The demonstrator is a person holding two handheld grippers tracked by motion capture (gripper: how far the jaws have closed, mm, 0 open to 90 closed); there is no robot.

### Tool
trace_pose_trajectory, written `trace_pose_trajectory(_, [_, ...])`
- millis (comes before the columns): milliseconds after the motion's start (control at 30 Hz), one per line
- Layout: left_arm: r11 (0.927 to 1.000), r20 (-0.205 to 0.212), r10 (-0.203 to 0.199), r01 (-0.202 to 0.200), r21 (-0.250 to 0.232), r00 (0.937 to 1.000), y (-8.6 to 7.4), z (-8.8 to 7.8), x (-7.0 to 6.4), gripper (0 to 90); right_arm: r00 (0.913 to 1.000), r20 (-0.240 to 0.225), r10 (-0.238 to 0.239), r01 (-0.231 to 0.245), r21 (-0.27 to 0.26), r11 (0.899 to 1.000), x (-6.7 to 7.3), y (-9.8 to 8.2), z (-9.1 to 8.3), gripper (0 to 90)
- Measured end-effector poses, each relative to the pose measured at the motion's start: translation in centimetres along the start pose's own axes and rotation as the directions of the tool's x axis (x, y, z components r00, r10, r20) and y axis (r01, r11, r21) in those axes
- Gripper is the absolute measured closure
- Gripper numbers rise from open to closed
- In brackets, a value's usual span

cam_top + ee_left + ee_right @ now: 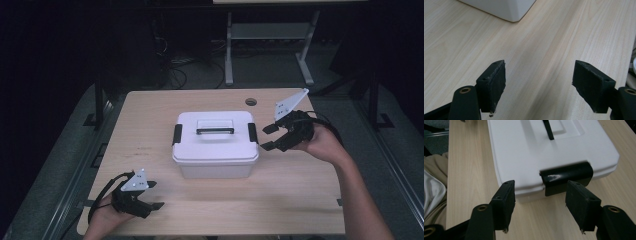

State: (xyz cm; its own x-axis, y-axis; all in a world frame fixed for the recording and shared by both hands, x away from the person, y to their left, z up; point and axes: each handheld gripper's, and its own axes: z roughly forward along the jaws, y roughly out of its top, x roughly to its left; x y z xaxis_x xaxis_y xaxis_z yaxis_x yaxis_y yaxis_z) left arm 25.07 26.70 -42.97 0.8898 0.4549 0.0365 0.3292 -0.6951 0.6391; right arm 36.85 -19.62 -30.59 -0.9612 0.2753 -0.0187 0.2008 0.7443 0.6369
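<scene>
White plastic makes up the box (pixel 215 145) in the high view: a squat tub with a flat lid, a black handle (pixel 215 131) lying in a recess on top, and a black clasp (pixel 252 132) at each short end. It stands on the pale wood bench (pixel 300 200), just off the tips of the right hand-held gripper (pixel 267 137), whose jaws gape toward the near clasp without touching it. The left hand-held gripper (pixel 152 195) rests low on the bench, well apart from the box.

In the left gripper view, the jaws stand wide with bare bench between them; a rounded box corner (pixel 509 10) lies far ahead.

In the right gripper view, the jaws stand apart and empty, the scuffed clasp (pixel 566 178) just beyond and between them, clipped over the lid's edge.
</scene>
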Motion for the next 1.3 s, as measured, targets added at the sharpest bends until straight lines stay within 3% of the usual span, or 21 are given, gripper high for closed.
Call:
trace_pose_trajectory(600, [0.9999, 0.004, 0.009, -0.009, 0.011, 1.0000, 0.4, 0.5, -0.1, 25.7, 0.9977, 0.009, 0.067, -0.067, -0.006, 0.998, 0.7, -4.0, -0.6, 39.4])
trace_pose_trajectory(1300, [1.0000, -0.003, 0.003, -0.003, 0.009, 1.0000, 0.1, 0.2, -0.2, 25.7, 0.9949, 0.006, 0.100, -0.100, -0.006, 0.995, 0.9, -5.9, -0.3, 39.4])
